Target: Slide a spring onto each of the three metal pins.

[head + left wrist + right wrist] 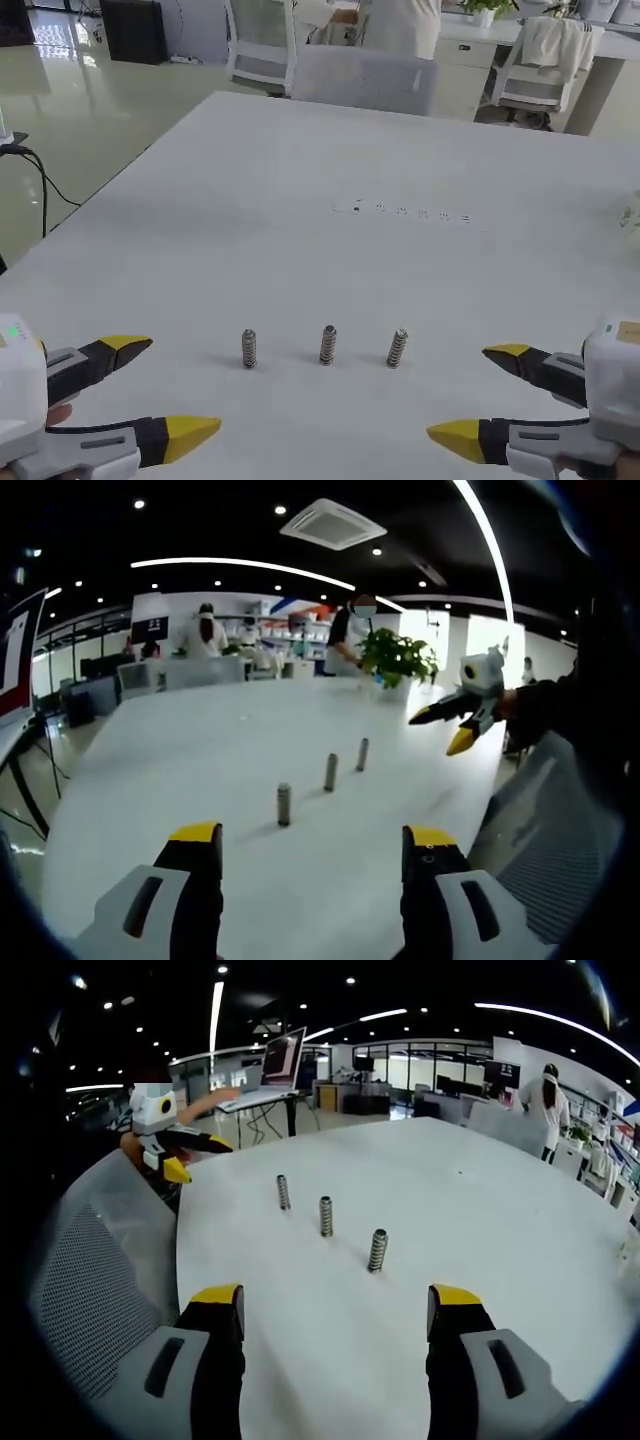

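White table (330,150) has three pins (328,344) in a row, each already wearing a spring (249,348), so task looks done; left gripper (184,385) and right gripper (458,391) flank them, fingers (195,430) wide open, empty.

The left gripper (172,386) and the right gripper (468,392) each have bright yellow tips on black jaws, grey brackets and white bodies, and a small green light (12,331) glows on the left one. Ahead of the two claws' tips, the three upright coiled metal springs (328,344) are silver-grey with fine dark-and-light ringing, on a plain matte white tabletop (300,180). Beside the right claw's own jaws, a pale grey chair back (90,1280) shows a fine mesh weave.
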The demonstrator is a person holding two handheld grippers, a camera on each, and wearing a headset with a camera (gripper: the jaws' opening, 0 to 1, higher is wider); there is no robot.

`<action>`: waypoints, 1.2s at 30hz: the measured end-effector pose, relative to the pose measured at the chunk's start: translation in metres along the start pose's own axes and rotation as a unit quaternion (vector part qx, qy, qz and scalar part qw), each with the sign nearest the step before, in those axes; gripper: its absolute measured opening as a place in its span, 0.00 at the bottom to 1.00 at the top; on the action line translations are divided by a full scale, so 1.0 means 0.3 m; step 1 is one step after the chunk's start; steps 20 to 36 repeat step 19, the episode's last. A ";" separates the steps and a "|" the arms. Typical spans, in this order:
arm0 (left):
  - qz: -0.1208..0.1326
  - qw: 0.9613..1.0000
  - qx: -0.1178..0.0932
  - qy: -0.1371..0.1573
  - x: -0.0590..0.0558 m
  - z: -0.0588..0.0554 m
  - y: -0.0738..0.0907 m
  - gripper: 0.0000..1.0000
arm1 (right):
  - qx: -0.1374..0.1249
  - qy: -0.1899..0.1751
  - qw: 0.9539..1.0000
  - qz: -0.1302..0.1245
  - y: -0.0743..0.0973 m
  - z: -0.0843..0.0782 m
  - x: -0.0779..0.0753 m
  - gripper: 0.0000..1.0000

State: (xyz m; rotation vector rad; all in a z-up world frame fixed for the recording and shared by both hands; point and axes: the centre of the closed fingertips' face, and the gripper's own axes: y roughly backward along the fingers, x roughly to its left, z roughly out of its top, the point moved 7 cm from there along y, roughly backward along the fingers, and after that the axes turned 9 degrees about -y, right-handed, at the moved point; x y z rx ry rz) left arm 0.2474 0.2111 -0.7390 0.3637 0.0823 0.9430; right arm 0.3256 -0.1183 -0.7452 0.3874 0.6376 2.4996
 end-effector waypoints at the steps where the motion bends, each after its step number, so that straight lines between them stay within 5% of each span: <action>1: 0.000 1.000 0.000 0.000 0.000 0.000 0.000 0.69 | 0.000 0.000 1.000 0.000 -0.001 0.001 0.000 0.74; 36: 0.000 1.000 0.006 -0.003 0.002 -0.004 0.004 0.68 | 0.005 0.002 1.000 0.005 -0.013 0.001 0.007 0.74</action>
